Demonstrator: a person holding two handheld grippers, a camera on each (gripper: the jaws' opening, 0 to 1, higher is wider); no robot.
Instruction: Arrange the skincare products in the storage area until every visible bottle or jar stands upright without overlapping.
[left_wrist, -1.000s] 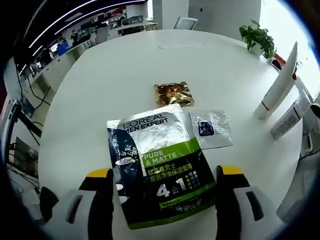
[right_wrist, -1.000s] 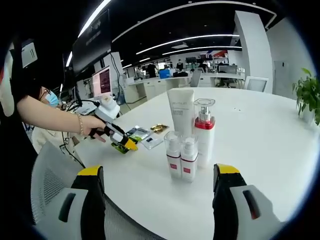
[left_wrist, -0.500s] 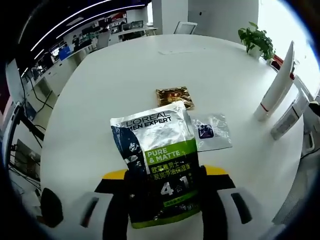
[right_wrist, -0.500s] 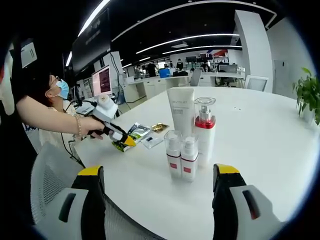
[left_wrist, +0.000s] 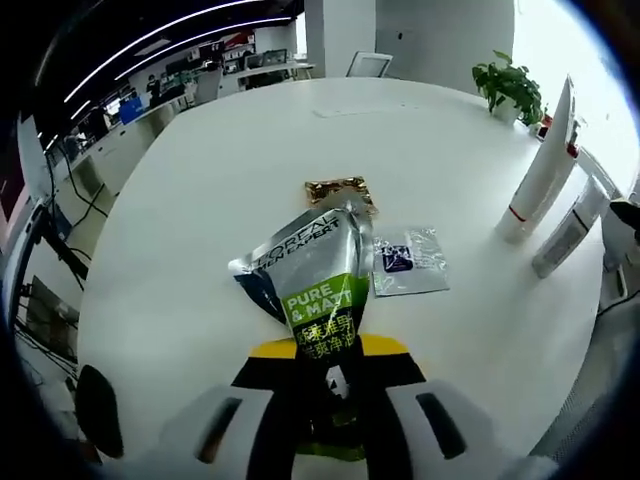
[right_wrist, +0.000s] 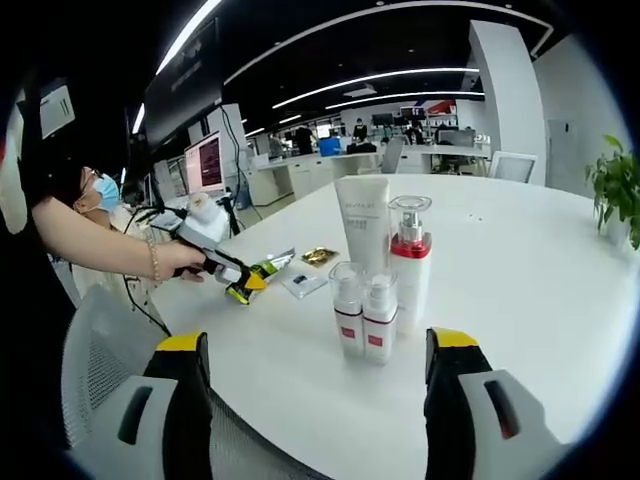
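Closed since a second ago, the left gripper (left_wrist: 328, 375) now pinches the near edge of the silver-and-green foil L'Oréal sachet (left_wrist: 315, 295), lifting it off the round white surface (left_wrist: 200, 200). Light, limp and slick, it likely handles best by that sealed edge. Beyond lie a gold sachet (left_wrist: 338, 190) and clear packet (left_wrist: 408, 262). The right gripper (right_wrist: 315, 400) hangs spread, empty, before upright white-and-red bottles (right_wrist: 380, 270); room all round.
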